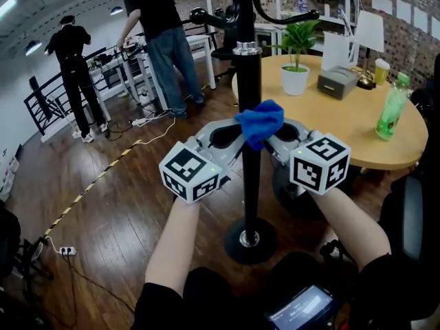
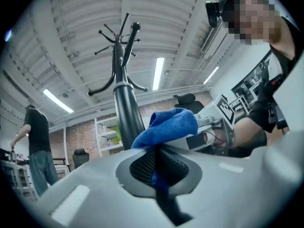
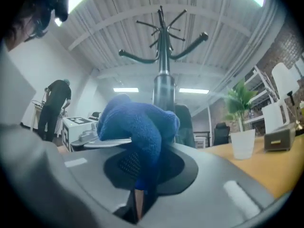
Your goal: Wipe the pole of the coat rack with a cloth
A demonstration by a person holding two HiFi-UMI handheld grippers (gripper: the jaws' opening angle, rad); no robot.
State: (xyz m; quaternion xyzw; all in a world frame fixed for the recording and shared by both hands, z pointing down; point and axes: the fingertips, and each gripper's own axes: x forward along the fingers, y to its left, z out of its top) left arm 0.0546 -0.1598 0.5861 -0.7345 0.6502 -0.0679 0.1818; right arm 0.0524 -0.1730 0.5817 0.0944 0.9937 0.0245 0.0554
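- the blue cloth (image 1: 260, 122) lies bunched across the front of the pole (image 1: 249, 184) of the coat rack, just below the silver collar (image 1: 247, 48) and well above the base (image 1: 251, 240).
- the left gripper (image 1: 234, 136) sits just left of the pole. its jaws are closed tight on one end of the cloth, with a strip of blue pinched between the pads in the left gripper view (image 2: 159, 163).
- the right gripper (image 1: 276, 137) sits just right of the pole. its jaws are likewise clamped on the other end, and the cloth bulges up over them in the right gripper view (image 3: 142, 170).
- the step in hand looks like the wipe itself, with the cloth stretched between the two grippers at the pole.
- i cannot tell whether the cloth is pressed firmly on the pole or only resting in front of it, so it is best to pull both ends slightly back around the pole until it wraps.
- both grips should remain closed and level with each other, as uneven pull could drag the cloth out of one pinch.
- long strokes along the pole from the collar towards the base would work, with a shift round the pole to reach its far side.
- gentle sideways force is wise: the rack stands on a single round base and may rock towards the table (image 1: 357, 126) right of the pole.
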